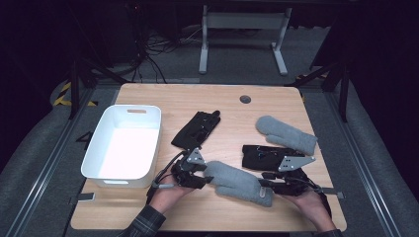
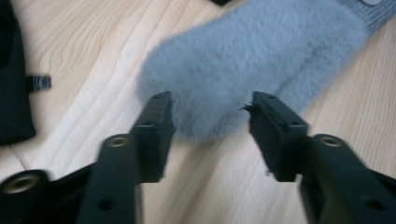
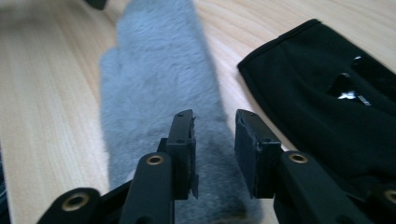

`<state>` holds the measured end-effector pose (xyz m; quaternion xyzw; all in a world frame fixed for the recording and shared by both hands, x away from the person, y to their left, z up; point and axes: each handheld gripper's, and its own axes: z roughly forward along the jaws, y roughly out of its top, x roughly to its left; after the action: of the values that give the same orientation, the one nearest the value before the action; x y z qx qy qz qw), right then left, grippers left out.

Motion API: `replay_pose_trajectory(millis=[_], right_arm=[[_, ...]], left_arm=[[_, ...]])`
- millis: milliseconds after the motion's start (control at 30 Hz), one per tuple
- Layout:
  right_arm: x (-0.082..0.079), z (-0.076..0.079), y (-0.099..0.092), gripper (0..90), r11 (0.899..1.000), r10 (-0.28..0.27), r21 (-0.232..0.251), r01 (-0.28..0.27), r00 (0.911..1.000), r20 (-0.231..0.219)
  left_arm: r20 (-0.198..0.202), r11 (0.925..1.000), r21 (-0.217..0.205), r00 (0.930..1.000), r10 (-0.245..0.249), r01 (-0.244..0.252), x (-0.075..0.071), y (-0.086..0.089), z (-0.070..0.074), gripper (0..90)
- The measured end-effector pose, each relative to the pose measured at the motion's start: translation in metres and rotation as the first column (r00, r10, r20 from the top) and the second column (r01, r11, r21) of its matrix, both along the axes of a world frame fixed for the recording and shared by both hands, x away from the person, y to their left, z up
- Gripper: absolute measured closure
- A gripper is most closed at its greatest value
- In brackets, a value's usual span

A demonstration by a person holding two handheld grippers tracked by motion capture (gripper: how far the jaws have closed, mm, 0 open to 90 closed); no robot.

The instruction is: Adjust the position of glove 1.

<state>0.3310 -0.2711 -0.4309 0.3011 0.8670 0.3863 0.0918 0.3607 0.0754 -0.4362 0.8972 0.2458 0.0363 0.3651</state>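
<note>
A fluffy grey mitten [image 1: 237, 181] lies flat near the table's front edge, between my two grippers. My left gripper [image 1: 205, 177] is at its rounded end. In the left gripper view the jaws [image 2: 212, 105] stand apart on either side of the mitten's tip [image 2: 252, 51], and the pads are clear of the fur. My right gripper [image 1: 264, 185] is at the mitten's other end. In the right gripper view its jaws [image 3: 215, 119] hover over the mitten [image 3: 154, 70] with a gap between them, gripping nothing.
A second grey mitten [image 1: 286, 133] lies at the right. One black glove [image 1: 196, 129] lies mid-table and another [image 1: 262, 155] just behind the right gripper. A white bin [image 1: 123, 143] stands at the left. The table's front edge is close to the hands.
</note>
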Motion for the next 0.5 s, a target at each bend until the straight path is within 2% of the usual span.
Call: replay_pose_trajectory(millis=[167, 300, 367, 500], right_arm=[[0.010, 0.004, -0.006, 60.8, 1.000, -0.021, -0.009, 0.021, 0.9995, 0.023], [0.018, 0.007, -0.011, 56.7, 0.999, -0.032, -0.009, 0.032, 0.9989, 0.035], [0.023, 0.009, -0.016, 56.6, 0.999, -0.042, -0.002, 0.042, 0.9978, 0.052], [0.034, 0.014, -0.023, 57.1, 0.998, -0.064, 0.005, 0.064, 0.9956, 0.068]], left_arm=[[0.025, 0.9988, 0.025, 0.9988, 0.043, -0.043, -0.011, 0.012, -0.011, 30.7], [0.022, 0.9973, 0.051, 0.9984, 0.051, -0.052, -0.015, 0.016, -0.020, 21.2], [0.022, 0.9956, 0.079, 0.9986, 0.048, -0.050, -0.015, 0.017, -0.024, 17.7], [0.026, 0.9949, 0.090, 0.9987, 0.043, -0.045, -0.014, 0.017, -0.026, 14.2]])
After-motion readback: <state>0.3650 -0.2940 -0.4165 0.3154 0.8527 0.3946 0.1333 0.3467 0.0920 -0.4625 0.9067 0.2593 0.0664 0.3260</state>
